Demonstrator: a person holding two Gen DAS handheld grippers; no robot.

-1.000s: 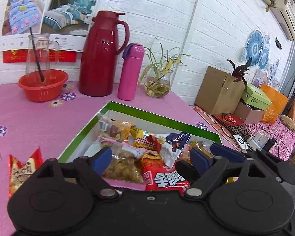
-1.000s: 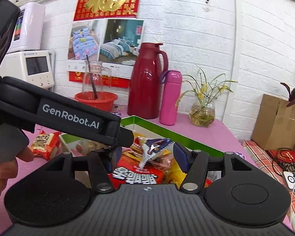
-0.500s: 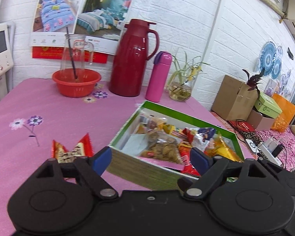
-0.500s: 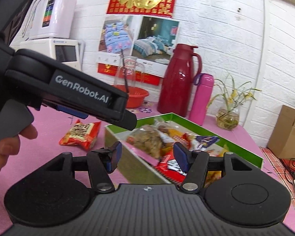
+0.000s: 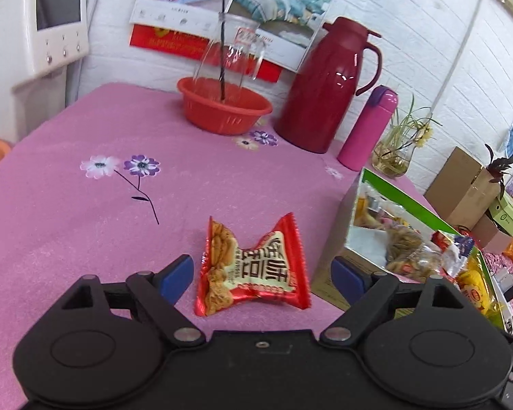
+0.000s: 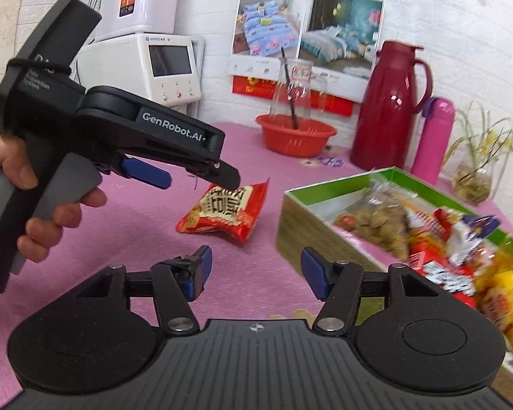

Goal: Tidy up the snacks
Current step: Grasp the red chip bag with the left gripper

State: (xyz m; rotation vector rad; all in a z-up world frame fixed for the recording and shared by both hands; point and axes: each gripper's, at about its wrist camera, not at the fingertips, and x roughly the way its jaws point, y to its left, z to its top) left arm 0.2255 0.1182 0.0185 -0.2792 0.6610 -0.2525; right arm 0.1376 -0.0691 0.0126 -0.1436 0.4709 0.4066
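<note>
A red snack packet (image 5: 253, 270) lies flat on the pink tablecloth, left of the green-rimmed box (image 5: 403, 198) that holds several snack bags. My left gripper (image 5: 261, 275) is open and empty, its blue pads either side of the packet's near end, a little above it. In the right wrist view the same packet (image 6: 227, 210) lies under the left gripper's (image 6: 195, 176) fingertips. My right gripper (image 6: 256, 270) is open and empty, above the cloth between the packet and the box (image 6: 311, 232).
At the back stand a red basin (image 5: 224, 106) with a glass jar, a dark red thermos jug (image 5: 325, 85), a pink flask (image 5: 367, 128) and a glass vase with plants (image 5: 395, 157). A white appliance (image 5: 41, 24) stands at the left. Cardboard boxes (image 5: 468, 188) lie beyond the table's right side.
Both grippers have swung left, away from over the box. The left gripper now hovers over the loose red packet, which has come between its pads. Both stayed open.
</note>
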